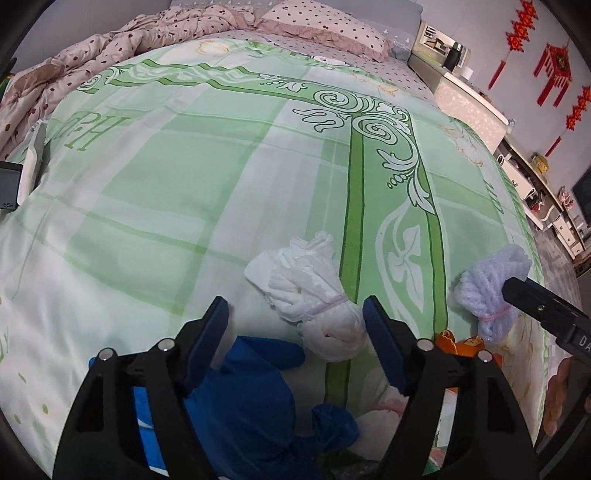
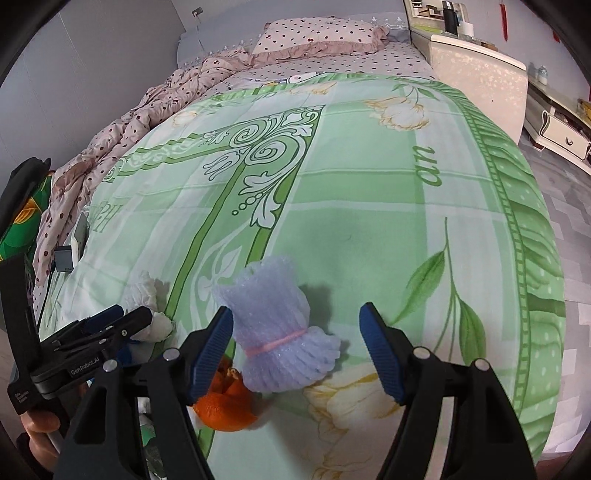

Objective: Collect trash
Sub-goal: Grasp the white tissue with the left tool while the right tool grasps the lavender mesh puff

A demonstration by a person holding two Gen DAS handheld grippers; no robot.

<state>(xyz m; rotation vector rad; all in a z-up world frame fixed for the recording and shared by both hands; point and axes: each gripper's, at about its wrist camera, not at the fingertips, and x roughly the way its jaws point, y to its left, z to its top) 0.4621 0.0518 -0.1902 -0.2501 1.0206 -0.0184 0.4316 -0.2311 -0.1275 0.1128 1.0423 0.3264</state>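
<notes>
A green-patterned bedspread [image 1: 192, 177] covers most of the bed, with a dotted pink quilt [image 2: 122, 136] bunched along its far side and a matching pillow [image 2: 317, 35] at the head. On the near part of the bedspread lies the trash: a white crumpled bundle [image 1: 314, 291] tied with a band, a pale blue foam net bundle [image 2: 280, 328] tied with a pink band, a piece of orange peel [image 2: 225, 400] just beside the foam net, and a blue glove [image 1: 243, 398] close under the left tool. The left gripper [image 1: 297, 341] stands open, its pads either side of the white bundle's lower end, not pressing it. The right gripper [image 2: 297, 347] is open too, its jaws flanking the foam net without gripping it.
</notes>
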